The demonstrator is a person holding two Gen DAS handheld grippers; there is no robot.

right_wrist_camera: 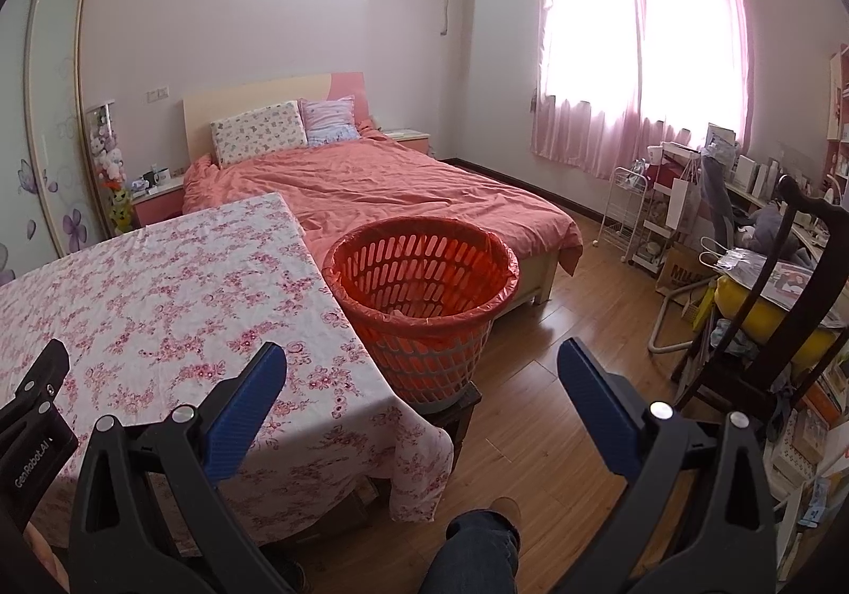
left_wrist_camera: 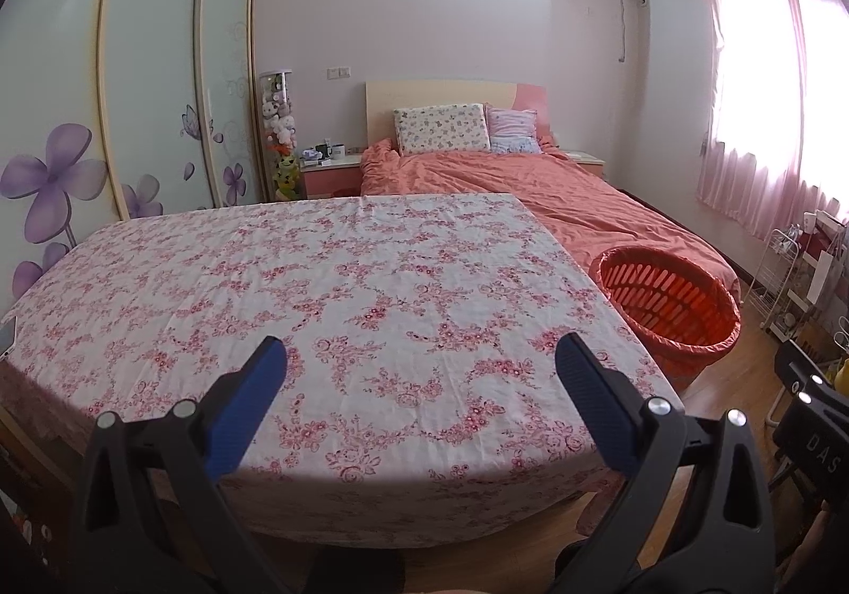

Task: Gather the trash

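Observation:
An orange slotted waste basket [right_wrist_camera: 422,297] lined with a thin orange bag stands on a small dark stool beside the table's right edge; some pale scraps lie at its bottom. It also shows in the left wrist view [left_wrist_camera: 668,302]. The table [left_wrist_camera: 318,286] has a pink floral cloth, and I see no loose trash on it. My left gripper [left_wrist_camera: 422,360] is open and empty above the table's near edge. My right gripper [right_wrist_camera: 422,363] is open and empty, hovering in front of the basket. The table also shows in the right wrist view [right_wrist_camera: 148,297].
A bed with an orange cover [right_wrist_camera: 382,185] lies behind the table and basket. A wardrobe with flower doors [left_wrist_camera: 132,90] stands left. A white wire rack [right_wrist_camera: 626,217], a cluttered desk and a dark wooden chair [right_wrist_camera: 785,286] fill the right side. My knee [right_wrist_camera: 483,541] shows below.

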